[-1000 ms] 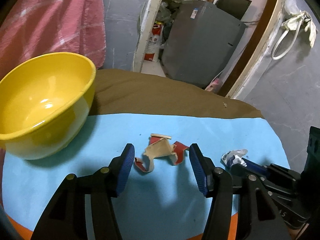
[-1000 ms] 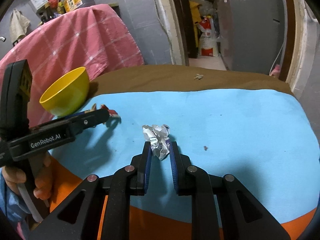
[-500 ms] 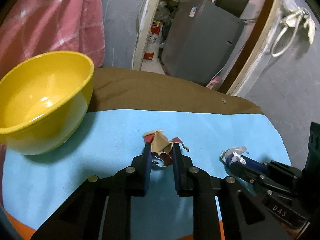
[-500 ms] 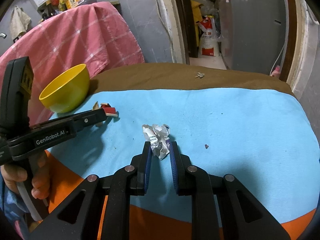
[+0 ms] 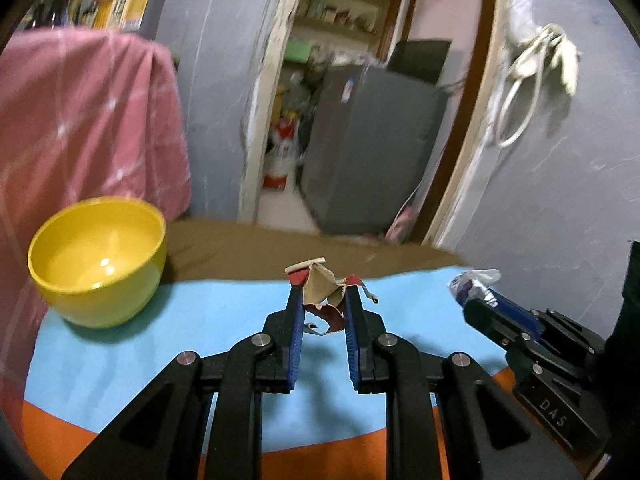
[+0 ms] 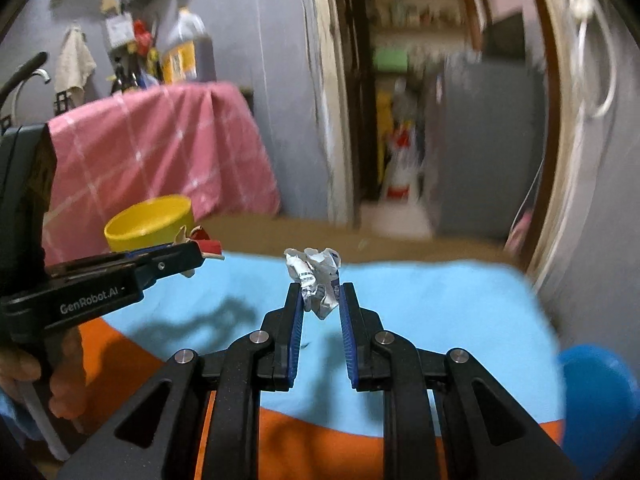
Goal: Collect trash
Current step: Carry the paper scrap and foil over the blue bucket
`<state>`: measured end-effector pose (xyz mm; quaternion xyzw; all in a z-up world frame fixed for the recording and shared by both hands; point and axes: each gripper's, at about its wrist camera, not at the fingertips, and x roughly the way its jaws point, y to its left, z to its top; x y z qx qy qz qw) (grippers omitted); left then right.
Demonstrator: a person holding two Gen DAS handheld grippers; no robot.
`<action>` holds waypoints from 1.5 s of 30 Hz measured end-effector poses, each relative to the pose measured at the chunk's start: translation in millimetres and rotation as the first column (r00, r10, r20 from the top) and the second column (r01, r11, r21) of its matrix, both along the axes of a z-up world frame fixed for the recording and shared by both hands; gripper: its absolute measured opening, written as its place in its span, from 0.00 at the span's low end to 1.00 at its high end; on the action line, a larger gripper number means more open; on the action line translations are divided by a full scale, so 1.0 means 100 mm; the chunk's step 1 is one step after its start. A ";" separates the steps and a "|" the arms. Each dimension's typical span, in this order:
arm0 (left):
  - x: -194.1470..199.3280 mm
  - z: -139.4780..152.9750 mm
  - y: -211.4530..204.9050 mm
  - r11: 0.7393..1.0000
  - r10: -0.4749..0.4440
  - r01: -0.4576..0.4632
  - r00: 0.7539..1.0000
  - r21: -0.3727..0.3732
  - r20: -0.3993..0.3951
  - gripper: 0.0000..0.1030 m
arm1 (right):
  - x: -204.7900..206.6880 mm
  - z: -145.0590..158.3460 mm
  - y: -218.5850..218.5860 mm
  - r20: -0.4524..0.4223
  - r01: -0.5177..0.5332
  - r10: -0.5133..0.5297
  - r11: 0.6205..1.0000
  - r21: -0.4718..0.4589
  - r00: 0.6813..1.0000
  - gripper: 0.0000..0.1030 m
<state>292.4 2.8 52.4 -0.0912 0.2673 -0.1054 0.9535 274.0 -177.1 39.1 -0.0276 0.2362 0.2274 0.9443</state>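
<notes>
Both scraps have come up off the counter since a second ago. My left gripper (image 5: 320,304) has just closed its jaws onto the torn red-and-brown wrapper (image 5: 322,284), which was lying loose between them, and now pinches it above the blue mat (image 5: 224,312). My right gripper (image 6: 320,300) stays clamped on the crumpled white paper (image 6: 316,276), also lifted clear. Left of the wrapper, the yellow bowl (image 5: 98,260) sits on the mat's far corner, with pink cloth (image 5: 80,120) behind it.
</notes>
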 end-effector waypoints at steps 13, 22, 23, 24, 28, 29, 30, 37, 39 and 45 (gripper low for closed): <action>-0.46 0.43 -0.70 0.992 -0.119 0.127 0.967 -0.022 0.227 0.15 | -0.71 0.48 -0.79 0.290 0.153 -0.174 0.984 0.093 0.941 0.16; -0.60 0.53 -1.39 0.967 -0.247 0.255 0.931 0.003 0.267 0.16 | -0.97 0.54 -1.36 0.308 0.296 -0.330 0.943 0.153 0.892 0.16; -0.61 0.53 -1.48 0.962 -0.263 0.271 0.928 0.005 0.265 0.16 | -0.99 0.53 -1.43 0.304 0.313 -0.348 0.936 0.160 0.887 0.16; -0.61 0.54 -1.57 0.958 -0.279 0.286 0.924 0.010 0.263 0.16 | -1.02 0.53 -1.51 0.301 0.327 -0.364 0.930 0.167 0.882 0.16; -0.63 0.51 -1.88 0.941 -0.333 0.337 0.910 0.027 0.247 0.16 | -1.10 0.49 -1.77 0.275 0.381 -0.420 0.906 0.185 0.865 0.16; -0.64 0.50 -1.95 0.938 -0.344 0.346 0.907 0.035 0.242 0.16 | -1.11 0.48 -1.81 0.268 0.390 -0.428 0.902 0.187 0.863 0.16; -0.64 0.49 -2.04 0.933 -0.359 0.358 0.903 0.047 0.236 0.16 | -1.12 0.46 -1.87 0.257 0.402 -0.440 0.896 0.188 0.860 0.17; -0.60 0.31 -2.50 0.900 -0.435 0.429 0.888 0.075 0.146 0.16 | -1.14 0.27 -2.25 0.149 0.478 -0.506 0.858 0.186 0.850 0.17; -0.53 0.24 -2.64 0.890 -0.456 0.450 0.885 0.075 0.096 0.16 | -1.14 0.22 -2.34 0.121 0.491 -0.517 0.850 0.193 0.847 0.17; -0.33 -0.07 -3.02 0.867 -0.492 0.495 0.869 0.053 -0.059 0.16 | -1.05 0.01 -2.62 -0.011 0.544 -0.552 0.817 0.192 0.834 0.18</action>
